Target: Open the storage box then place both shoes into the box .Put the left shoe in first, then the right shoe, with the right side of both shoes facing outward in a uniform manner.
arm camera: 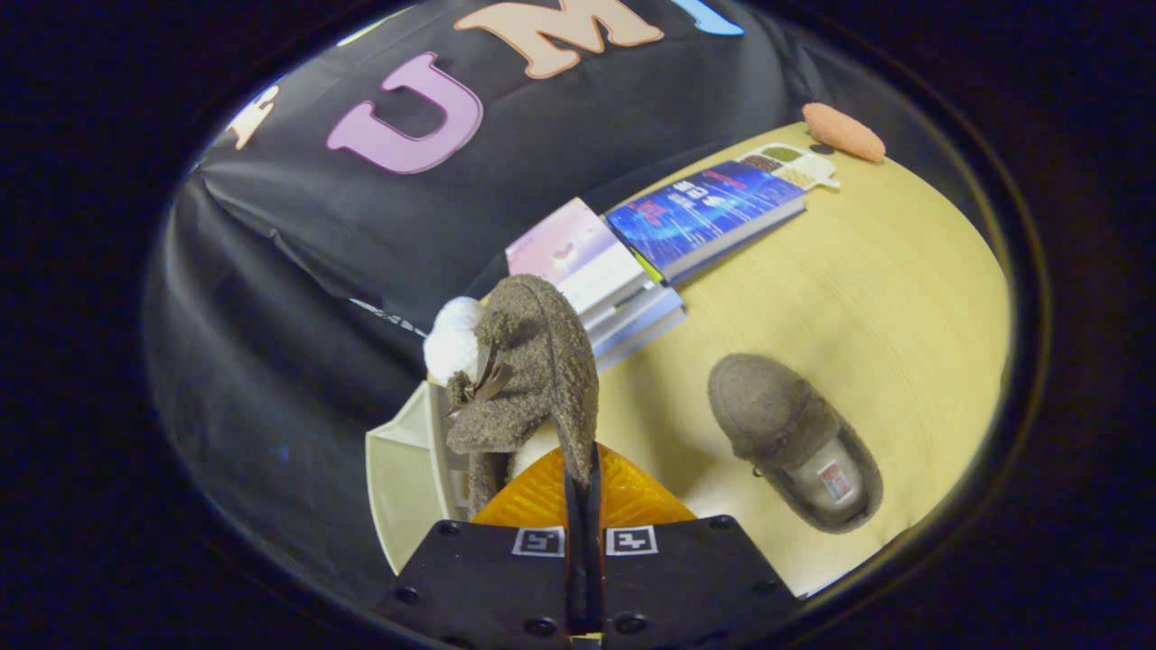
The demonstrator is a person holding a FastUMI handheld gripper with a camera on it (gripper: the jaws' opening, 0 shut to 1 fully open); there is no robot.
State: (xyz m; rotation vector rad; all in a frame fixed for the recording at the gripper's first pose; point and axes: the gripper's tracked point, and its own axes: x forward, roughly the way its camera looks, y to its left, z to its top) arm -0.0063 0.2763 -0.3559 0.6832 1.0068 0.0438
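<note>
Tongs (583, 469) pinched tight on the collar edge of the held shoe (528, 370), above the box (402, 469). Thin grip: shoe may swing, snag rim. Second shoe (795, 438) waits on surface (885, 298).

Black cloth wall (298, 244) behind a pale, perhaps wooden table (867, 280), warmly lit.

The fuzzy brown shoe (533, 370), pinched in the closed gripper (584, 487), blocks the pale storage box (406, 478). Bare wooden tabletop (867, 280) lies open between the second brown shoe (790, 438) and stacked books (650, 244).

A pale wooden table (867, 298) carries a brown shoe (795, 442), stacked books (650, 244), a small card (795, 164) and an orange pad (844, 132)
</note>
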